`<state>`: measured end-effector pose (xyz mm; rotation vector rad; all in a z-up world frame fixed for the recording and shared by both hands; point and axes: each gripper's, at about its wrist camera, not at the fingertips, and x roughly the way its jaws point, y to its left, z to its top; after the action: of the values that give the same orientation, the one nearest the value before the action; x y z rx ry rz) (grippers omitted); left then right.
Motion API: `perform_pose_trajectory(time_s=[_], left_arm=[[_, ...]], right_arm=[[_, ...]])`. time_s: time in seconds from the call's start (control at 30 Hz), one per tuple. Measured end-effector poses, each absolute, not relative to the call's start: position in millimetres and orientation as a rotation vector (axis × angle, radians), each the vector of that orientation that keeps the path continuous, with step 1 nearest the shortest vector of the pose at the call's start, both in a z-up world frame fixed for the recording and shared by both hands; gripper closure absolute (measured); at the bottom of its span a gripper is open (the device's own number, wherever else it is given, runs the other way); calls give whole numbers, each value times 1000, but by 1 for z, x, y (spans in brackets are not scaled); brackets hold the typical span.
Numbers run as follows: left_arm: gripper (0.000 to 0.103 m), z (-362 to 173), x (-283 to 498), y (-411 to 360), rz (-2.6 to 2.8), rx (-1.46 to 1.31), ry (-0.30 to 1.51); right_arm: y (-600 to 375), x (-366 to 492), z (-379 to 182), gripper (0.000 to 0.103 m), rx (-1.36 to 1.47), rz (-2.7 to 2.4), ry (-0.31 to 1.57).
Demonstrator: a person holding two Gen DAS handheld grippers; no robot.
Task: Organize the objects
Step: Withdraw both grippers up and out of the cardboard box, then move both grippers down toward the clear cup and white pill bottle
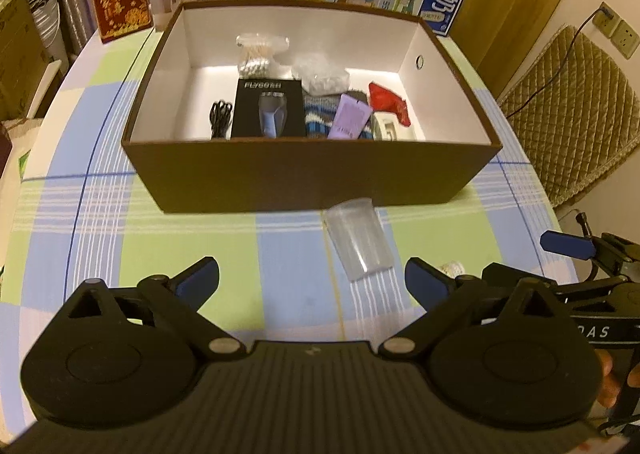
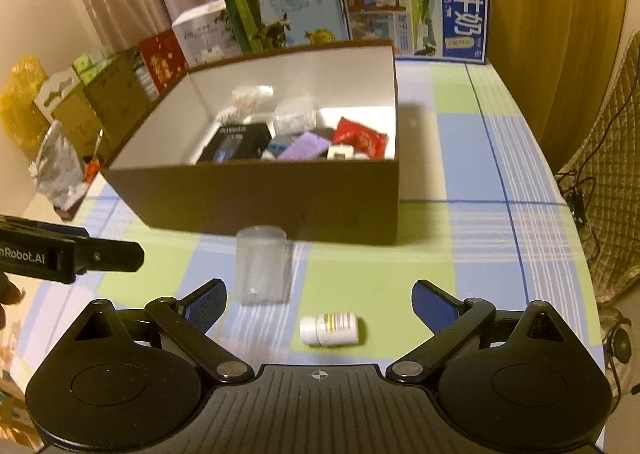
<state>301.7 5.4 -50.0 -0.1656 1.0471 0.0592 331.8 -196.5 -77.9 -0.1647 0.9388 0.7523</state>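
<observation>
Both claws sit low over the checked cloth (image 2: 472,158), jaws spread wide, nothing held. Right claw (image 2: 319,304) has a small white bottle (image 2: 329,329) lying on its side between its fingertips, not touched. Left claw (image 1: 312,282) is near a clear cup (image 1: 357,240) lying on the cloth, close to the front wall of the brown box (image 1: 304,170). Box holds a black carton (image 1: 267,110), purple tube (image 1: 349,119), red packet (image 1: 390,104), swabs (image 1: 258,56), cable (image 1: 221,117) etc. Cartons stand behind it.

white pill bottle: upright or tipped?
Tipped. The white pill bottle lies on its side on the tablecloth, cap pointing left, between the open right claw fingers.
</observation>
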Motion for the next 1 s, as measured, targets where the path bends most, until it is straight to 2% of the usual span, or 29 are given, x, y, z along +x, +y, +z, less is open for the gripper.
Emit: perform_pose_trajectory(time_s=[0.5,0.9,1.0], left_arm=[[5,-71,289,1,72,-170,1120],[5,-76,291,-1,82,-168,1126],[5,-77,294,-1,80,-167,1125]], right_arm=[[-194,327,-104,6,-226,750,1037],[-194,331,-116,7,-236,746,1041],[-191,333,-120,12,-247,752,1037]])
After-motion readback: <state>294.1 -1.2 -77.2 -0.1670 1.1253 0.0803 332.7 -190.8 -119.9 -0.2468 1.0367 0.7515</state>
